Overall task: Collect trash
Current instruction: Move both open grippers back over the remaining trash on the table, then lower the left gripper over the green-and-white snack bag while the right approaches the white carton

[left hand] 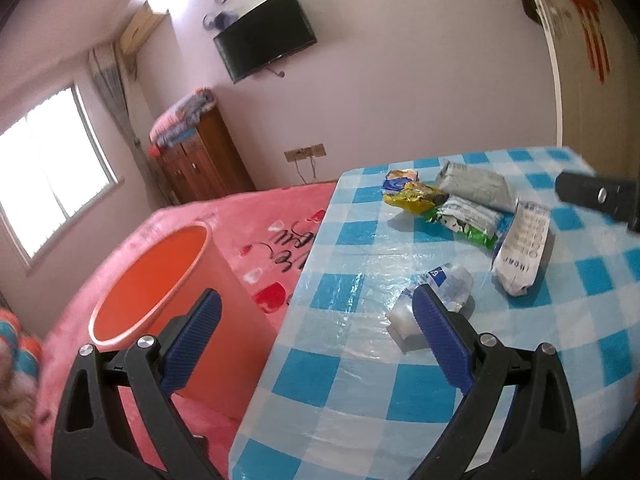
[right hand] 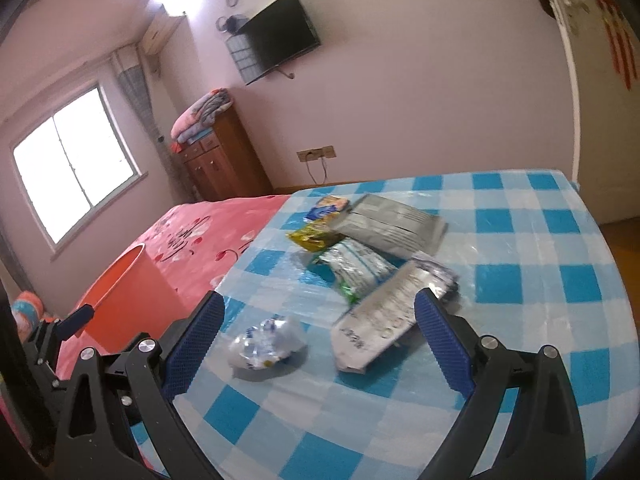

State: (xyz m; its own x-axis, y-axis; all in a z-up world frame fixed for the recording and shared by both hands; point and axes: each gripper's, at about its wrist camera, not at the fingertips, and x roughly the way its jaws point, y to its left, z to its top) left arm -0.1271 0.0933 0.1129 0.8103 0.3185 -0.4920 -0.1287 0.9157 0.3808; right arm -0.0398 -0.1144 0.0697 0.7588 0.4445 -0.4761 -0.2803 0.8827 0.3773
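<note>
Trash lies on a blue-and-white checked table [left hand: 360, 392] [right hand: 520, 264]: a crumpled clear plastic bottle [left hand: 440, 288] [right hand: 268, 344], a white wrapper [left hand: 520, 252] [right hand: 380, 320], a green-and-white packet [left hand: 468, 220] [right hand: 356, 268], a yellow packet [left hand: 416, 196] [right hand: 316, 236], a blue packet [left hand: 400, 178] [right hand: 328, 206] and a grey bag [left hand: 476, 184] [right hand: 392, 220]. An orange bin [left hand: 160, 284] [right hand: 120, 300] stands left of the table. My left gripper [left hand: 316, 308] is open and empty over the table's left edge, near the bottle. My right gripper [right hand: 320, 308] is open and empty above the bottle and the white wrapper.
A bed with a pink blanket [left hand: 260, 220] [right hand: 200, 232] lies behind the bin. A wooden cabinet [left hand: 200, 160] stands by the far wall under a wall TV [left hand: 266, 34]. A window [left hand: 48, 168] is at the left. The right gripper's black arm [left hand: 600, 196] shows at the right edge.
</note>
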